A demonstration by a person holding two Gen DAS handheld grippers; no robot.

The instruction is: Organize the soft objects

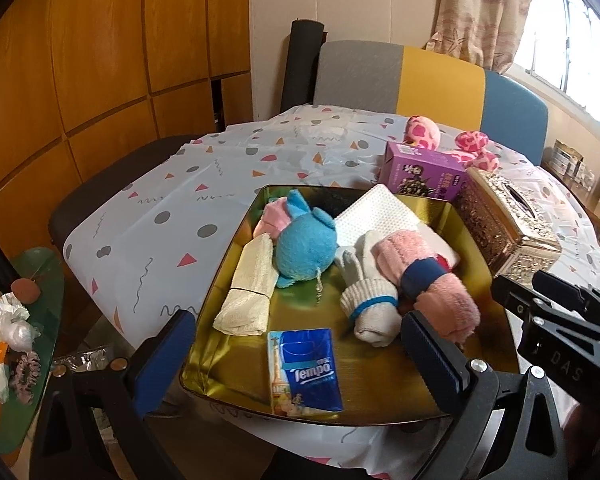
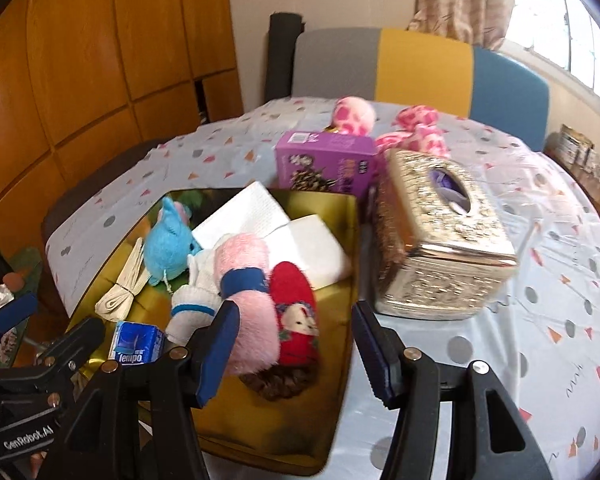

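A gold tin tray [image 1: 228,280] [image 2: 340,380] on the table holds soft things: a blue plush toy [image 1: 306,240] [image 2: 168,248], a rolled pink cloth with a blue band [image 1: 428,276] [image 2: 246,300], a white glove [image 1: 366,300], a beige folded cloth [image 1: 248,288], white napkins [image 1: 376,216] [image 2: 300,240], a red slipper [image 2: 296,316] and a Tempo tissue pack [image 1: 304,372] [image 2: 134,344]. My left gripper [image 1: 296,352] is open above the tray's near edge. My right gripper [image 2: 296,348] is open over the tray's near right part, empty. A pink spotted plush [image 1: 422,132] [image 2: 354,114] lies at the far side.
A purple box [image 1: 424,172] [image 2: 326,166] and an ornate gold tissue box [image 1: 508,220] [image 2: 440,236] stand right of the tray. A multicoloured chair [image 1: 420,80] is behind the table. A green side table [image 1: 24,320] with clutter is at the left.
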